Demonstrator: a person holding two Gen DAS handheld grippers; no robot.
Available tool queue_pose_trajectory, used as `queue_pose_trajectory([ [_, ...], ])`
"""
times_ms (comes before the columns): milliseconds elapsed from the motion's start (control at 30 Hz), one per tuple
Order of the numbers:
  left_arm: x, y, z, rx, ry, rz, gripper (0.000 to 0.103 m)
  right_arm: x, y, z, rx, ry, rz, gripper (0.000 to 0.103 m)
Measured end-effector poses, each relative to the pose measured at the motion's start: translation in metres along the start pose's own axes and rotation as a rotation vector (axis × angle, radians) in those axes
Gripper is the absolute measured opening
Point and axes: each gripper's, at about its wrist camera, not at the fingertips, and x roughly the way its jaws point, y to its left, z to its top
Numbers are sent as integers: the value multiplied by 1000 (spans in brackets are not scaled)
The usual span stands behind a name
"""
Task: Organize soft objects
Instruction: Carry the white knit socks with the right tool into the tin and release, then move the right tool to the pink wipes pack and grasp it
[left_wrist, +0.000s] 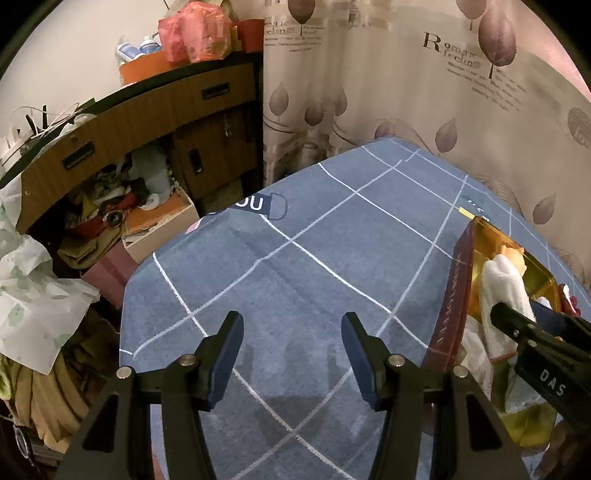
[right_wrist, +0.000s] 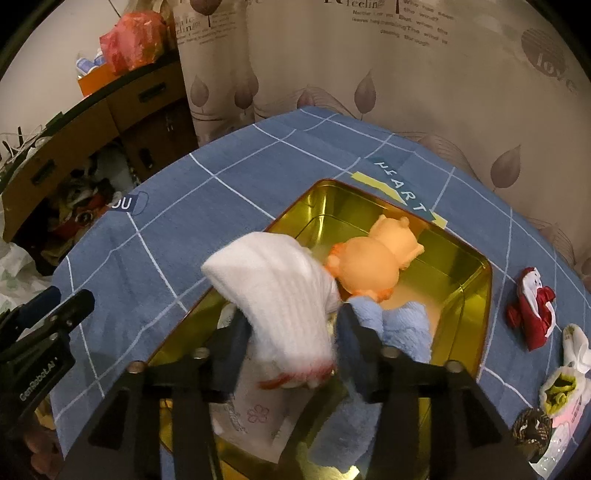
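On the left wrist view, left tongs (left_wrist: 291, 354) hang with jaws wide apart, nothing between them, over the blue grid-pattern cloth (left_wrist: 295, 266) covering the tabletop. At far right of that view, gold tin (left_wrist: 517, 254) with its dark red side wall; right tongs (left_wrist: 517, 314) reach in over it, pinching a white sock (left_wrist: 498, 284). Cluttered wooden cabinet (left_wrist: 147, 110) at left, leaf-print curtain (left_wrist: 406, 92) behind. On the right wrist view, right tongs (right_wrist: 291, 317) are clamped on the white sock (right_wrist: 280, 291), held above the near half of the open gold tin (right_wrist: 465, 273). Inside the tin: orange squishy toy (right_wrist: 373, 258) toward the far side, light blue towel (right_wrist: 399, 325) just beside the right finger, white printed cloth (right_wrist: 255, 410) under the sock. On the cloth right of the tin, well apart from it: red-and-white item (right_wrist: 532, 306), white sock-like piece (right_wrist: 576, 347), yellow-and-white one (right_wrist: 561, 387), dark patterned one (right_wrist: 532, 428). Left tongs (right_wrist: 55, 306) visible at left edge.
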Motion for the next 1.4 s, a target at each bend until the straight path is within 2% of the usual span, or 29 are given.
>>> queue_pose_trajectory([
  [100,-2,-1,0,6,-10,-3,57,-8,-2,-2,2,-16,1,57],
  [300,-3,-4,0,12,-11,-6,57,-43,-9,-6,14,-75,24,59],
  [367,-3,-4,0,17,-13,-4,57,-58,-12,-10,12,-99,27,62],
  [567,-7,-8,-3,35,-28,3,57,-96,-37,-36,26,-146,2,63],
  [800,-13,-14,-6,65,-51,11,57,-125,-104,-81,136,-152,-81,63],
  [1133,-23,-26,-11,124,-92,4,57,-149,-225,-145,358,-97,-275,63],
  [1400,-27,-32,-13,151,-114,-5,57,-129,-283,-160,559,-33,-277,64],
])
